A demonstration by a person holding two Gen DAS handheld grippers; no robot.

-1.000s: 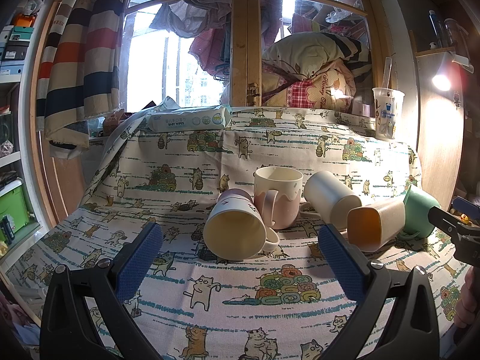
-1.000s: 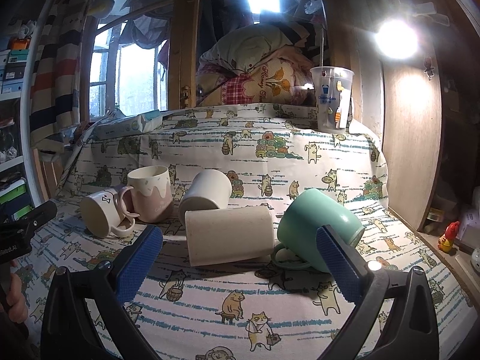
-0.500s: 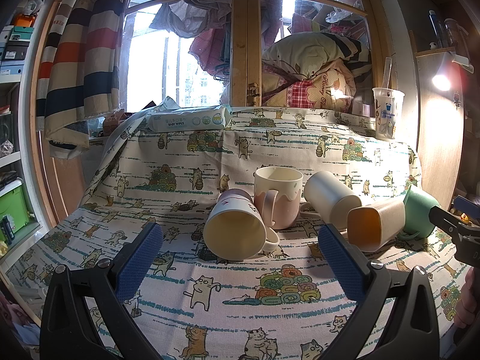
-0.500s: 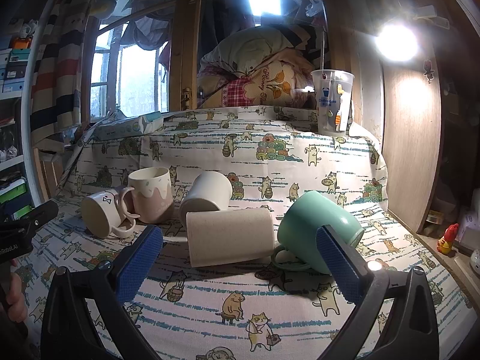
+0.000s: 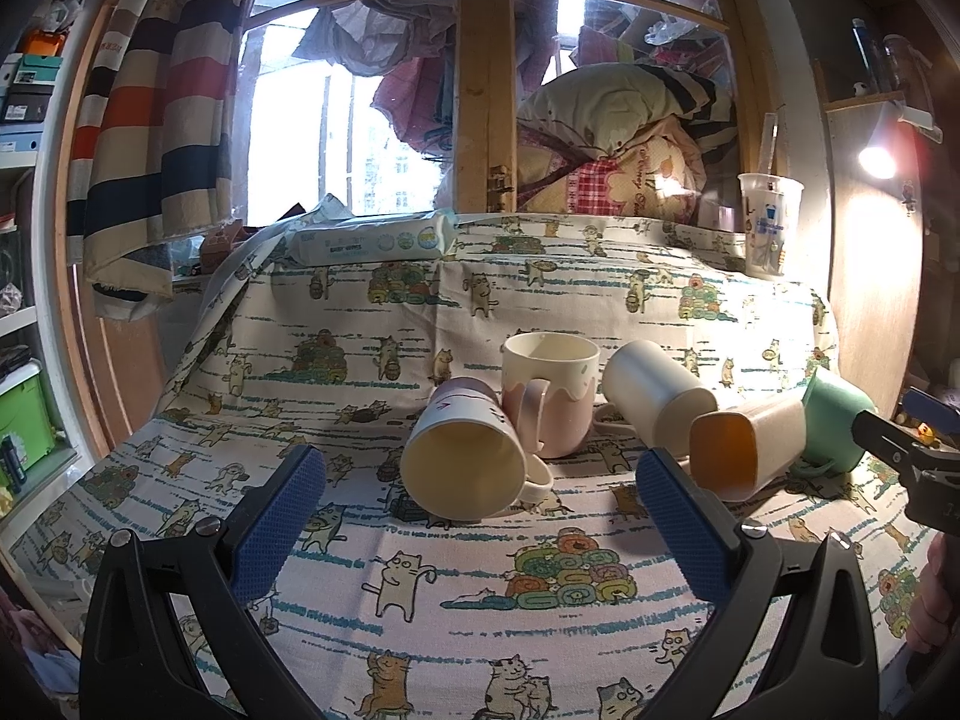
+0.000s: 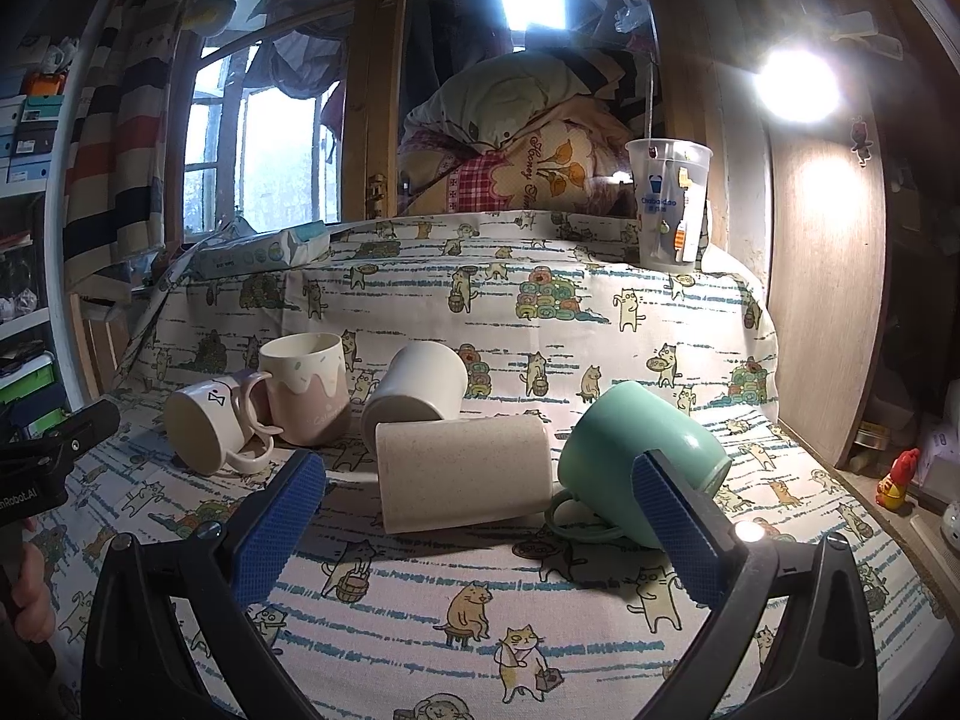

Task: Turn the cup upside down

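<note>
Several cups sit on a cat-print cloth. A white mug lies on its side, mouth toward the left wrist camera. A pink-and-cream mug stands upright behind it. A cream cup, a beige tumbler and a green mug lie on their sides. My left gripper is open and empty, in front of the white mug. My right gripper is open and empty, in front of the tumbler and green mug.
A clear plastic cup stands on the raised back ledge at the right. A pack of baby wipes lies on the ledge at the left. A wooden panel borders the right side.
</note>
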